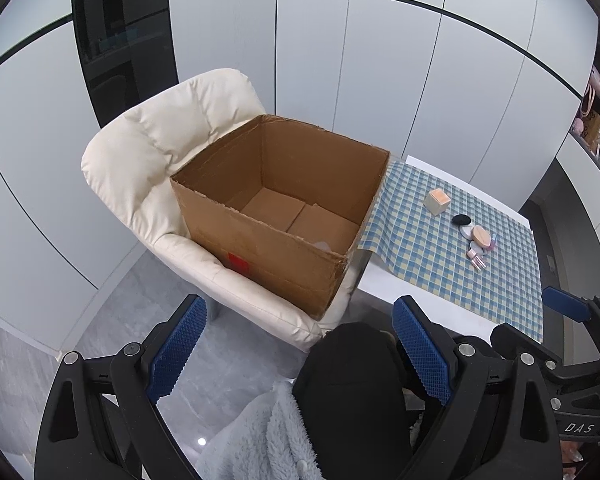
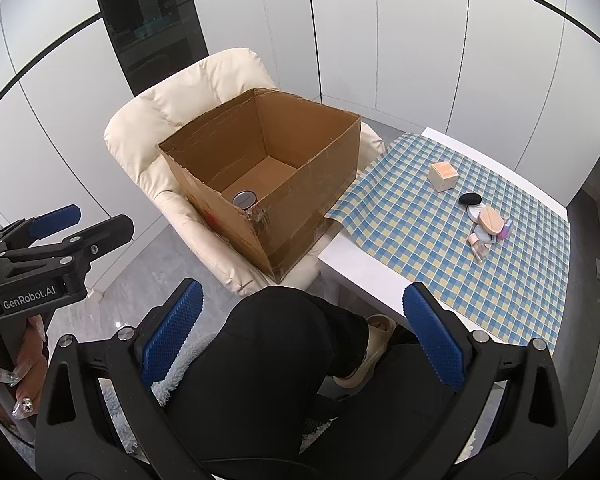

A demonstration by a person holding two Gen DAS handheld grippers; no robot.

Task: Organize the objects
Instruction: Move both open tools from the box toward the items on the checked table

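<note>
The cluster of small cosmetics lies on the checked cloth of the desk, ahead and to the right of both grippers, with a small cube box just beyond it. The right gripper is nearer, its jaws wide apart and empty; the left gripper is likewise spread wide, holding nothing. The cardboard box, open-topped on the cream chair, sits left of the desk; one tin lies inside. The way over the desk's near edge looks open.
</note>
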